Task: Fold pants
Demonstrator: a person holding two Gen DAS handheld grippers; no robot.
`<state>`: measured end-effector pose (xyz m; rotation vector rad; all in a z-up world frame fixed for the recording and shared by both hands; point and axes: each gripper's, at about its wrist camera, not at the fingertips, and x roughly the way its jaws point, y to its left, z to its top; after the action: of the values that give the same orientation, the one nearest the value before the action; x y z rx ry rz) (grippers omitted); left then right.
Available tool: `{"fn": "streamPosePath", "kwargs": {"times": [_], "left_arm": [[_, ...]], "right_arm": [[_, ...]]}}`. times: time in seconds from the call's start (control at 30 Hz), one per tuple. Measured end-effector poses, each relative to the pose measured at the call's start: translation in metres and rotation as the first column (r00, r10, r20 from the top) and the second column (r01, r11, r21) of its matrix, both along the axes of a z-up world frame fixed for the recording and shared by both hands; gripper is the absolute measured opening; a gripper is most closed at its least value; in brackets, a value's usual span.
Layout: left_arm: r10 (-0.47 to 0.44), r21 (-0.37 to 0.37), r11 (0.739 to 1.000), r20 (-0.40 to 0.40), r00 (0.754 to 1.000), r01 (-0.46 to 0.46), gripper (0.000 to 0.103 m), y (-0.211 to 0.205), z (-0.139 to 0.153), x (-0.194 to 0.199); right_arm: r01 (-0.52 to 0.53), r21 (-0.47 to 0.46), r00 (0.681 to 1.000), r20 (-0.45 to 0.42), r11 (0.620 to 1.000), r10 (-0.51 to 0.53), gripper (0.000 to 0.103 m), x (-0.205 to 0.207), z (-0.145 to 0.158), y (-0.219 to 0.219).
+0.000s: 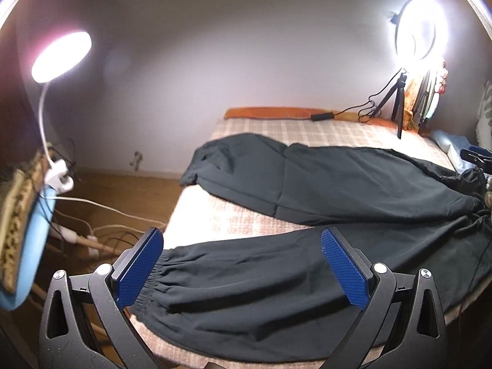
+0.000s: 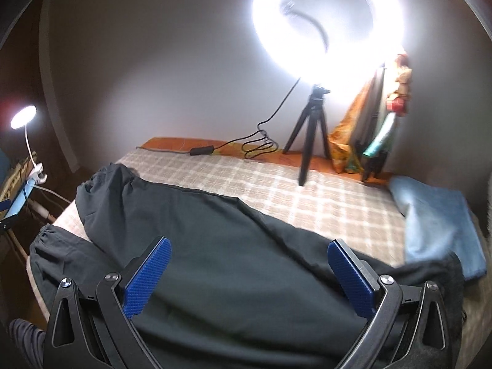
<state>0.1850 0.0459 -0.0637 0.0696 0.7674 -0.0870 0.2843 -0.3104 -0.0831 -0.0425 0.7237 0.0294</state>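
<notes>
Black pants (image 1: 353, 184) lie spread across the checked bed (image 1: 323, 130), both legs running toward its left edge, the nearer leg's elastic cuff (image 1: 150, 279) just at the mattress edge and the waist bunched toward the right. I hold the left gripper (image 1: 243, 264) low over that nearer leg, its blue fingers (image 1: 140, 266) spread wide on either side of the fabric near the cuff, pinching nothing; whether the tips touch the cloth I cannot tell. My right gripper (image 2: 249, 273) hangs over the upper part of the pants (image 2: 233, 255), its fingers (image 2: 147, 276) likewise spread apart and empty. Beside the waist end lies a folded blue cloth (image 2: 436, 224). At the bed's far side a lit ring light (image 2: 329, 18) stands on a small black tripod (image 2: 310, 135), its cable (image 2: 261, 144) looped on an orange strip along the wall. Off the bed's left edge, a white clip lamp (image 1: 61, 57) glows above a tangle of cords on the floor.
</notes>
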Motion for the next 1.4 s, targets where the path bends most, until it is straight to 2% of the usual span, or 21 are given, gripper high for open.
{"fn": "streamPosePath", "kwargs": {"times": [0.23, 0.43, 0.7, 0.83, 0.9, 0.93, 0.97, 1.03, 1.07, 1.13, 1.17, 1.27, 1.4], "left_arm": [[-0.004, -0.074, 0.997, -0.062, 0.998, 0.0, 0.095, 0.027, -0.018, 0.04], [-0.012, -0.091, 0.996, -0.103, 0.995, 0.002, 0.087, 0.039, -0.025, 0.083], [0.018, -0.108, 0.994, -0.158, 0.987, -0.035, 0.087, 0.057, -0.037, 0.147], [0.019, -0.104, 0.994, -0.172, 0.985, -0.037, 0.087, 0.053, -0.041, 0.175], [0.01, -0.098, 0.995, -0.171, 0.985, -0.027, 0.087, 0.047, -0.041, 0.185], [0.002, -0.106, 0.994, -0.176, 0.984, -0.02, 0.087, 0.043, -0.042, 0.189], [-0.004, -0.116, 0.993, -0.181, 0.983, -0.017, 0.087, 0.041, -0.044, 0.192], [-0.008, -0.146, 0.989, -0.197, 0.98, -0.021, 0.087, 0.038, -0.047, 0.201], [-0.008, -0.16, 0.987, -0.203, 0.979, -0.025, 0.087, 0.037, -0.049, 0.204], [-0.005, -0.183, 0.982, -0.216, 0.976, -0.035, 0.087, 0.035, -0.051, 0.209], [-0.003, -0.196, 0.98, -0.223, 0.975, -0.042, 0.087, 0.035, -0.053, 0.212], [0.007, -0.24, 0.968, -0.246, 0.969, -0.068, 0.087, 0.034, -0.057, 0.219], [0.022, -0.29, 0.952, -0.269, 0.963, -0.102, 0.087, 0.035, -0.06, 0.227]], "right_arm": [[-0.105, -0.057, 0.988, -0.12, 0.993, 0.098, 0.102, 0.081, -0.037, 0.009], [-0.116, -0.038, 0.97, -0.217, 0.993, 0.105, 0.099, 0.134, -0.071, 0.006], [-0.128, -0.031, 0.944, -0.311, 0.991, 0.112, 0.099, 0.166, -0.102, -0.005], [-0.152, -0.021, 0.927, -0.35, 0.988, 0.136, 0.097, 0.173, -0.113, -0.004], [-0.179, -0.001, 0.913, -0.373, 0.984, 0.166, 0.081, 0.175, -0.118, -0.001], [-0.197, 0.014, 0.903, -0.388, 0.98, 0.187, 0.078, 0.174, -0.12, 0.002], [-0.207, -0.003, 0.908, -0.374, 0.978, 0.191, 0.075, 0.172, -0.119, 0.006], [-0.232, 0.011, 0.905, -0.364, 0.973, 0.22, 0.052, 0.169, -0.117, 0.01], [-0.236, 0.031, 0.904, -0.36, 0.971, 0.231, 0.031, 0.168, -0.114, 0.01], [-0.23, 0.048, 0.91, -0.342, 0.972, 0.232, 0.021, 0.163, -0.107, 0.011], [-0.235, 0.05, 0.914, -0.33, 0.971, 0.238, 0.013, 0.159, -0.103, 0.013], [-0.264, 0.04, 0.926, -0.27, 0.964, 0.265, 0.006, 0.138, -0.08, 0.024], [-0.297, 0.015, 0.934, -0.201, 0.955, 0.294, 0.003, 0.107, -0.053, 0.035]]}}
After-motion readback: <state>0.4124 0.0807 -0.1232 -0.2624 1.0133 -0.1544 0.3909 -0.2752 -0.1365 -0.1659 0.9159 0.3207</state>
